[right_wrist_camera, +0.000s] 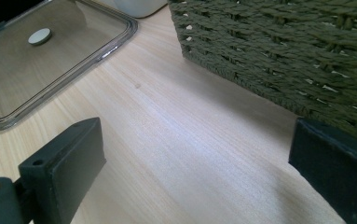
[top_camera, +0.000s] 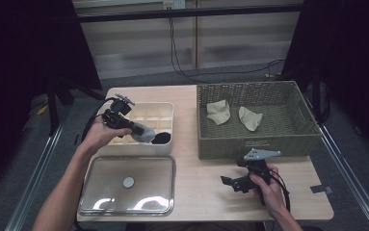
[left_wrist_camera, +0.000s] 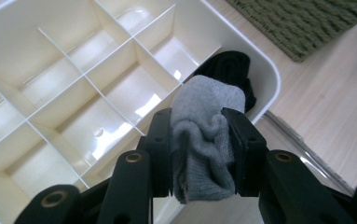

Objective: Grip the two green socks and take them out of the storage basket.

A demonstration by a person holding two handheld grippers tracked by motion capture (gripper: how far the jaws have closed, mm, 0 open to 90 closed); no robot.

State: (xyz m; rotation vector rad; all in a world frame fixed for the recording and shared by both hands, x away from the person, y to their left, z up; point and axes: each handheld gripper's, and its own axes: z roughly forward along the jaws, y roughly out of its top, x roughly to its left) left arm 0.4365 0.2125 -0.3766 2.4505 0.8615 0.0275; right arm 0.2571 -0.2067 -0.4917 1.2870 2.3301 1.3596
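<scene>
- Grey sock (left_wrist_camera: 203,140): plain mid-grey knit, clamped between the black jaws of the left gripper (left_wrist_camera: 199,140).
- Black sock (left_wrist_camera: 227,74): solid black, just behind the grey sock in a corner cell.
- Divided box (top_camera: 165,111): glossy cream-white throughout (walls and partitions alike).
- Basket (top_camera: 256,144): olive-green weave, right of the box.
- Two socks (top_camera: 219,111) (top_camera: 250,118) inside the basket: pale beige.
- Lid (top_camera: 165,161): clear, with a pale grey disc at centre, on the near side of the box.
- Table (top_camera: 201,187): light wood grain.
- Right gripper (top_camera: 230,182): black, grey top plate.

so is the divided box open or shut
Open: its clear lid lies flat on the table beside the divided box, whose compartments are exposed.
</scene>
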